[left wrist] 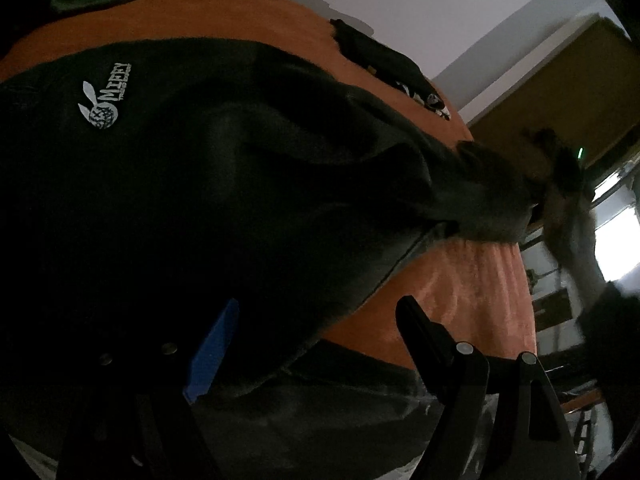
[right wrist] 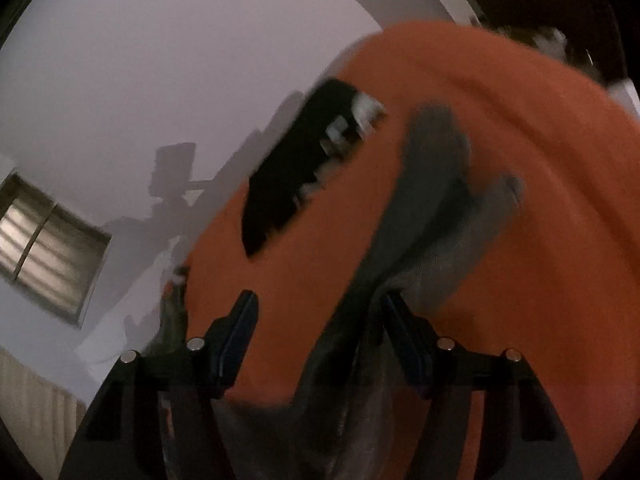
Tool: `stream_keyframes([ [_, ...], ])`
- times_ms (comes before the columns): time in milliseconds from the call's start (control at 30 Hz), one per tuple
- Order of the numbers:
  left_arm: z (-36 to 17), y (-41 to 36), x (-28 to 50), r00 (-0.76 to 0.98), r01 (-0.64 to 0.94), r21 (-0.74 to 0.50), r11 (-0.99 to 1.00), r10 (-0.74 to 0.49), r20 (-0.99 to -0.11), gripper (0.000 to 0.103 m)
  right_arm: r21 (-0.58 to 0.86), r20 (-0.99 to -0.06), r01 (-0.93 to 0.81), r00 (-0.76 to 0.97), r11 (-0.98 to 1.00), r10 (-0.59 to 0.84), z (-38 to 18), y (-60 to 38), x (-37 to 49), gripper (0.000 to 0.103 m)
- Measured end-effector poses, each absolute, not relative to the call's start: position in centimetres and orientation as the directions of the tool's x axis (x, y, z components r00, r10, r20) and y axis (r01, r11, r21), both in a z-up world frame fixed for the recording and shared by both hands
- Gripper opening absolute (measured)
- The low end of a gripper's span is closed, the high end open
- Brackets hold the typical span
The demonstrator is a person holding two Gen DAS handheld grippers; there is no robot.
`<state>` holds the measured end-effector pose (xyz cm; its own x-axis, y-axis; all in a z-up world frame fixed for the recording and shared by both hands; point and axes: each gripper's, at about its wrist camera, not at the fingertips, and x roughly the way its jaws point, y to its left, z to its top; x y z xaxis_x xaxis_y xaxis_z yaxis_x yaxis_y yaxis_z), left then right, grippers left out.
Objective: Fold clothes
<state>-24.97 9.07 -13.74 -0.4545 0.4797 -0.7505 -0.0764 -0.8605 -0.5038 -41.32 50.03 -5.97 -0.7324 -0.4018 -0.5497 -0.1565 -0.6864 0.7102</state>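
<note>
Orange bed cover (left wrist: pixel 472 280) fills both views, and the dark sweatshirt (left wrist: pixel 200 184) lies spread across it, white logo (left wrist: pixel 105 100) up. Left gripper (left wrist: pixel 316 320) hovers over its hem, jaws released. Right gripper (right wrist: pixel 318 308) jaws apart, a grey fold between them, ungripped.

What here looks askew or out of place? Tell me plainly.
The dark sweatshirt is not lying flat on the orange blanket: its sleeve is bunched and twisted out toward the blanket's edge. The right gripper has open jaws with grey cloth lying loosely between them. Nothing looks spilled or torn.
</note>
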Motion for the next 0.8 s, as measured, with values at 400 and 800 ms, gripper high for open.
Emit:
stream_keyframes([
  [400,-14.0,9.1,-25.1,-0.445,-0.095,-0.494,-0.864,0.481,-0.755,0.081,0.593,-0.702,-0.340,-0.662,-0.730,-0.262,-10.7,58.4,-40.8,0.065],
  [800,-14.5,8.8,-24.7,-0.441,-0.081,-0.485,-0.871,0.468,-0.766,0.081,0.578,-0.728,-0.443,-0.659,-0.685,-0.188,-12.6,60.9,-40.4,0.010],
])
